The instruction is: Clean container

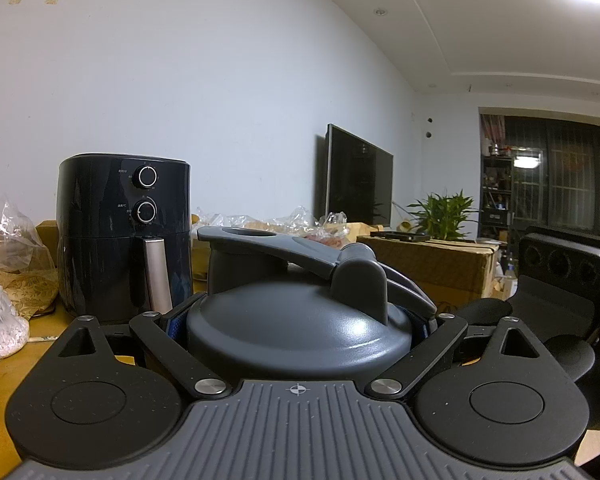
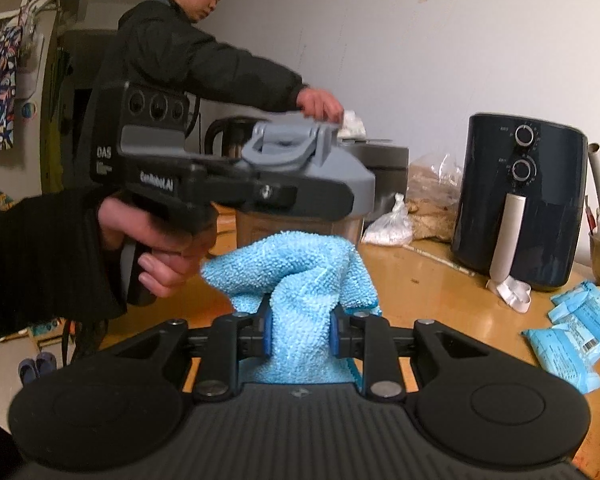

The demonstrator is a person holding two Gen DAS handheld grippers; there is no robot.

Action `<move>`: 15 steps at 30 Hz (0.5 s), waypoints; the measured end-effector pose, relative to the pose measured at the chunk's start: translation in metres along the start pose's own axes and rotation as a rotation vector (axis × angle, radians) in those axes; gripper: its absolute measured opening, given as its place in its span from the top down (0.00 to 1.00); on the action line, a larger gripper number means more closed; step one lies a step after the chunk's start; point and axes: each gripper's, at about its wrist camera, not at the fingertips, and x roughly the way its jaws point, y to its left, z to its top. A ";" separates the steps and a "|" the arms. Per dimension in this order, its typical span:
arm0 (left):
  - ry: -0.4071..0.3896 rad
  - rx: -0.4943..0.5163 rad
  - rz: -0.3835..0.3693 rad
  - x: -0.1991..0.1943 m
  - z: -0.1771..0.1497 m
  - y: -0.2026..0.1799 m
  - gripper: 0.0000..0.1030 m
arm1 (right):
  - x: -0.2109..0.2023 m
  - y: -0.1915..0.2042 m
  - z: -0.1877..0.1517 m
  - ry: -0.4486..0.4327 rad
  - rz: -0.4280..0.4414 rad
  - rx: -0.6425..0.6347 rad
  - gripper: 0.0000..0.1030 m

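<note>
White wall and a wooden table frame the work. Right gripper is pinched on a blue cloth just below the container, whose gray lid the left gripper clamps, seemingly off the table. Beyond stands a black air fryer.

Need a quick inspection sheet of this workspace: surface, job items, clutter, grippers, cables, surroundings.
Surface: wooden table, crowded.
Job's things: container with grey lid; blue cloth.
Clutter: air fryer, plastic bags, blue packets, cardboard box.
Grippers: left gripper clamped on the lid; right gripper shut on the cloth.
Cables: nothing seen.
Surroundings: second person reaching over the table; TV, plant.
</note>
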 end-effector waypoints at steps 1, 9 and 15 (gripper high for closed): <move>0.000 0.000 0.000 0.000 0.000 0.000 0.08 | 0.002 0.000 -0.001 0.010 0.002 0.000 0.80; 0.000 0.000 -0.001 -0.001 0.000 0.002 0.08 | 0.015 0.000 -0.011 0.091 0.014 -0.001 0.80; -0.001 -0.002 -0.001 -0.001 -0.001 0.004 0.08 | 0.022 -0.001 -0.017 0.134 0.026 -0.001 0.80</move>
